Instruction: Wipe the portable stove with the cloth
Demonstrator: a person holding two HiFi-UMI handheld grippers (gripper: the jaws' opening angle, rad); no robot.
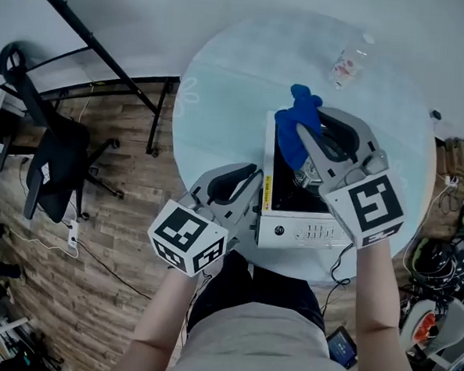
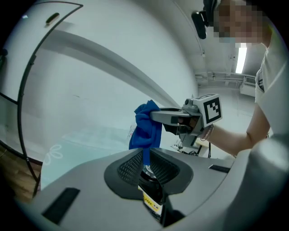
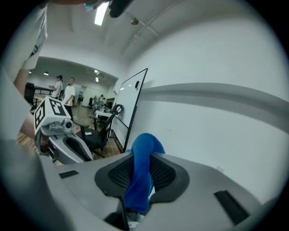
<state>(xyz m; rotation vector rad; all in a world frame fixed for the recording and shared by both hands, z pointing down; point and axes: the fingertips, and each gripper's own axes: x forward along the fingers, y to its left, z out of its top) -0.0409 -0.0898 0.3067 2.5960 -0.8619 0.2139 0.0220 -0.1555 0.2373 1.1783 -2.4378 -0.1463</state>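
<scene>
Above table (image 1: 221, 102), cloth (image 3: 141, 173) between right fingers (image 3: 170, 173).

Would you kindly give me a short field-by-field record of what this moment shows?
Surface: round glass table
Task object: white portable stove, standing on the table's near side
Right gripper: shut on blue cloth, which hangs over the stove
Left gripper: appears shut on the stove's left edge, by its yellow label
Other item: clear plastic bottle, lying on the table's far side

One overhead, two close, seemingly level.
</scene>
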